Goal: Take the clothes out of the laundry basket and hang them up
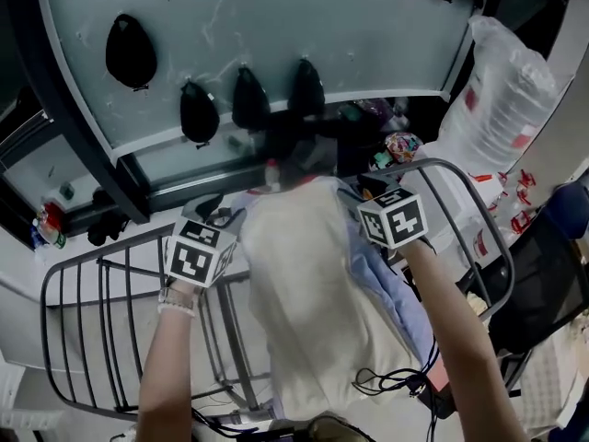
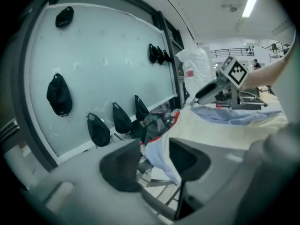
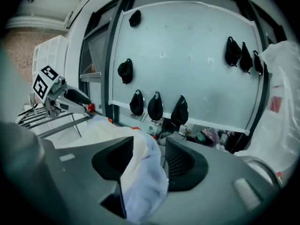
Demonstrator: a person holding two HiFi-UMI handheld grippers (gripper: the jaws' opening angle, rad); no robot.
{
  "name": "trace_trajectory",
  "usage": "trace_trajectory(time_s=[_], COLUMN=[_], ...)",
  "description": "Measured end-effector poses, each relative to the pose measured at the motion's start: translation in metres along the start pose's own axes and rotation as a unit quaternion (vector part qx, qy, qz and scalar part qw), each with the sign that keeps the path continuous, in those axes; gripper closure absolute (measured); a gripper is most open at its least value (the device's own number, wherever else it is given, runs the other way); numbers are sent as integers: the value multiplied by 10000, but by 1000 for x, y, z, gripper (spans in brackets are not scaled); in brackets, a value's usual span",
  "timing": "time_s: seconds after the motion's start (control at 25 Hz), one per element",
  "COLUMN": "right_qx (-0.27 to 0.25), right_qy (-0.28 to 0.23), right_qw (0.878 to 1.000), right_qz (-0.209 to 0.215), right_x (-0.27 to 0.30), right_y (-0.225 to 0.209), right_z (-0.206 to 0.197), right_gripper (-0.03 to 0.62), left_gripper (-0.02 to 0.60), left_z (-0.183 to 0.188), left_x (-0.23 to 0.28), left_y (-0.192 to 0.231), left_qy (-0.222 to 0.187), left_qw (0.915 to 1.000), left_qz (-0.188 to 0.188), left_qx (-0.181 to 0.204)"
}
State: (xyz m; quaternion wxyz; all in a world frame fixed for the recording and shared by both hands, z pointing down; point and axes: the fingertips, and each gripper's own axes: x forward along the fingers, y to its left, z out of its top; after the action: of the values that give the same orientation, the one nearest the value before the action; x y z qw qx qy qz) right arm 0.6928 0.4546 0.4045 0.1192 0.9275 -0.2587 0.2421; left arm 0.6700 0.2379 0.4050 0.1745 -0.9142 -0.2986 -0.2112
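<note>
Cream garment fills the lower right of the left gripper view, and one hem of it hangs down in the gap of the left gripper. The jaws stand well apart there. The cloth sits loose between them, nearer the right jaw, with neither pad pressing on it. That hem looks white on its inner face, and a thin red trim runs along an edge further up. A light blue garment lies bunched along the far edge of the cream cloth.

In the right gripper view the right gripper is also spread wide. A fold of the same cloth droops through the gap, cream on top and pale bluish white underneath. It rests against the left jaw and stands clear of the ribbed right pad.

From the head view the cream garment lies draped over the grey drying rack, broad and mostly smooth, running down toward the camera. One gripper is at each upper corner, left and right. The light blue garment shows as a strip from under its right edge.
</note>
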Motion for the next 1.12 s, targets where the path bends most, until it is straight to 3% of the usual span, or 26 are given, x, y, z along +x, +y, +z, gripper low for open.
trace_trajectory(time_s=[0.08, 0.12, 0.16, 0.2, 0.44, 0.68, 0.96, 1.12], right_qx=[-48, -109, -157, -177, 55, -506, -905, -1122], right_qy=[-273, -397, -511, -617, -1235, -1776, -2244, -2394], right_qw=[9996, 9991, 9986, 9979, 9906, 9753, 9401, 9117], right_qz=[-9, -26, -36, -15, 578, 1215, 2402, 3145], right_x=[-19, -28, -37, -46, -107, -162, -227, -253], right_y=[8, 13, 19, 26, 90, 178, 301, 378], right_z=[9, 14, 19, 25, 55, 76, 77, 78], right_gripper=[411, 467, 541, 575, 582, 582, 586, 586], left_gripper=[509, 574, 586, 588, 588, 588, 588, 588], left_z=[7, 10, 13, 15, 28, 10, -33, -65], left_x=[-21, -33, -45, -58, -154, -267, -394, -470], left_y=[-2, -3, -4, -7, -29, -61, -117, -136], left_qy=[-180, -251, -310, -362, -753, -792, -522, -322], left_qw=[9995, 9990, 9985, 9980, 9915, 9789, 9613, 9424], left_qz=[246, 357, 448, 527, 1055, 1875, 2693, 3300], left_qx=[49, 53, 35, 11, -99, -190, -256, -433])
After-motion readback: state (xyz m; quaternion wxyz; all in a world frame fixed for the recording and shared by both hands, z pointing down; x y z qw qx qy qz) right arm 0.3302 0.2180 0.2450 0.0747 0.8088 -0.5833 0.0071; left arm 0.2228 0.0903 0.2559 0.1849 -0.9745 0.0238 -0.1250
